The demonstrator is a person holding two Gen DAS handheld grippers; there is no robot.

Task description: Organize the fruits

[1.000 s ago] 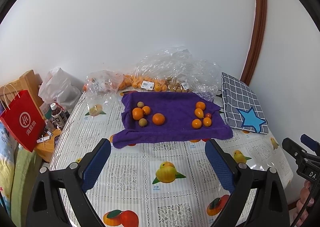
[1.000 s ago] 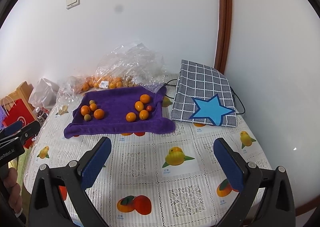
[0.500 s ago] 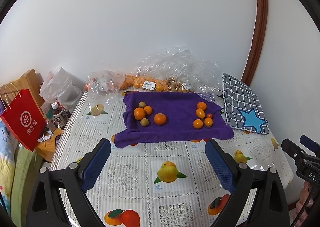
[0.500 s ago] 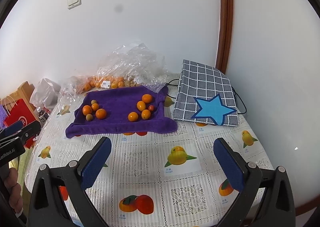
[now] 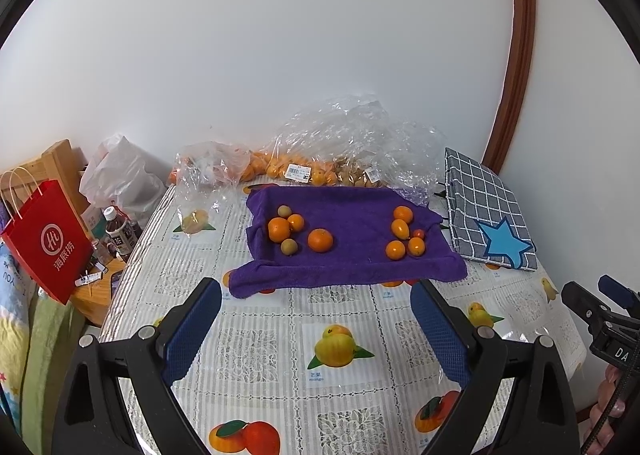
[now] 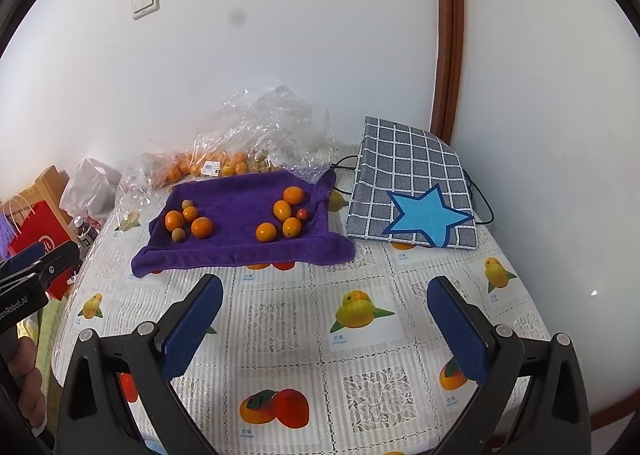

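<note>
Both tongs, left gripper (image 5: pixel 316 319) and right gripper (image 6: pixel 325 315), gape wide and empty short of the purple towel (image 5: pixel 352 255); fruits (image 5: pixel 320 240) lie there in two loose clusters, sorting seemingly barely begun.

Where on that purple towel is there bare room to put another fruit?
The purple towel is bare down its middle, between the left fruit cluster and the right fruit cluster. Its back edge is crowded by plastic bags.
</note>
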